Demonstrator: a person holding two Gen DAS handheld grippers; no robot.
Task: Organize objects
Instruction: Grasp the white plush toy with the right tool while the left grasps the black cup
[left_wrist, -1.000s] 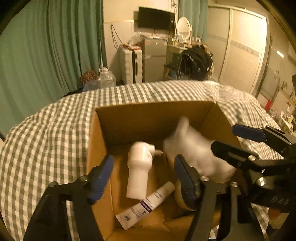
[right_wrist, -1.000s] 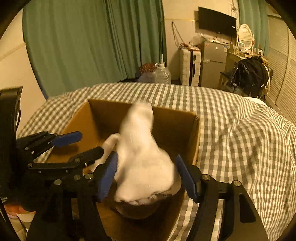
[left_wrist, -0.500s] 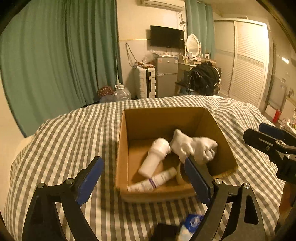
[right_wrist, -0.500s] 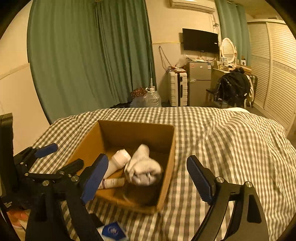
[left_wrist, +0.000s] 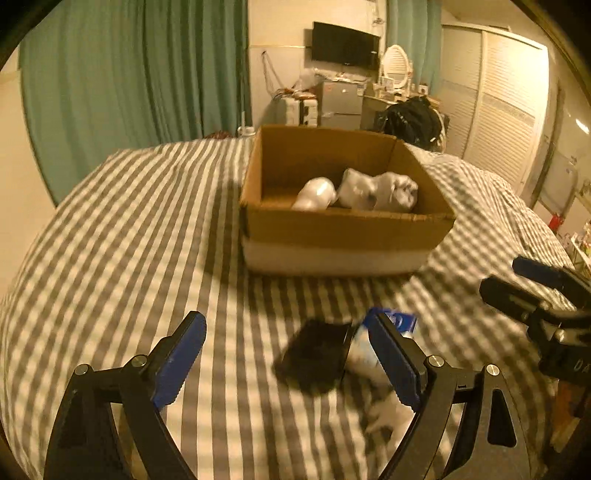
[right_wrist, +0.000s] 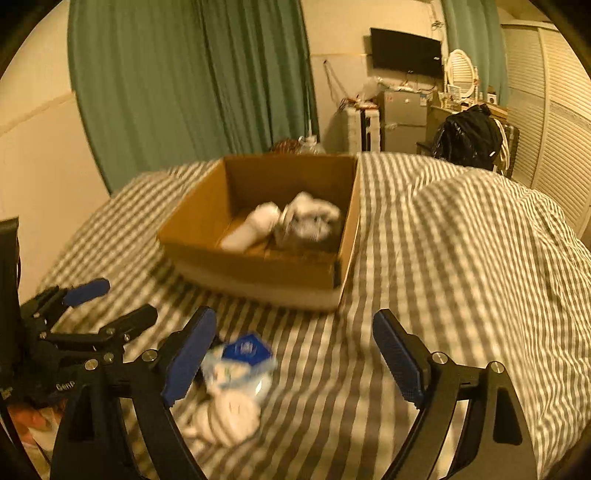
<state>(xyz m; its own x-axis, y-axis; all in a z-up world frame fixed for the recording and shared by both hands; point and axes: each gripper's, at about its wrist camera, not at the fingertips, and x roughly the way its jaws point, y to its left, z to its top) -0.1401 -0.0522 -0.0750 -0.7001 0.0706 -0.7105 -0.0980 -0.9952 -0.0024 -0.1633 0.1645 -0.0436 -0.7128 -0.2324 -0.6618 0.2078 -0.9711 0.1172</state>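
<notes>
A cardboard box (left_wrist: 343, 221) (right_wrist: 258, 266) stands on the checked bed. Inside lie a white bottle (left_wrist: 314, 194) (right_wrist: 251, 227) and a white sock bundle (left_wrist: 380, 190) (right_wrist: 314, 218). In front of the box lie a black flat object (left_wrist: 317, 354), a white packet with a blue label (left_wrist: 391, 328) (right_wrist: 240, 362) and a white striped item (right_wrist: 229, 417) (left_wrist: 384, 417). My left gripper (left_wrist: 288, 354) (right_wrist: 107, 306) is open and empty, hovering before the black object. My right gripper (right_wrist: 295, 354) (left_wrist: 517, 280) is open and empty, right of the packet.
The checked bedcover (left_wrist: 129, 240) spreads all round the box. Green curtains (right_wrist: 192, 81) hang behind. A fridge, a suitcase, a desk with a black bag (right_wrist: 469, 136) and louvred wardrobe doors (left_wrist: 491, 122) stand at the back and right.
Both grippers have drawn back from the box and sunk lower; the sock bundle let go a second ago now lies in the box. The loose items in front have come into view.
</notes>
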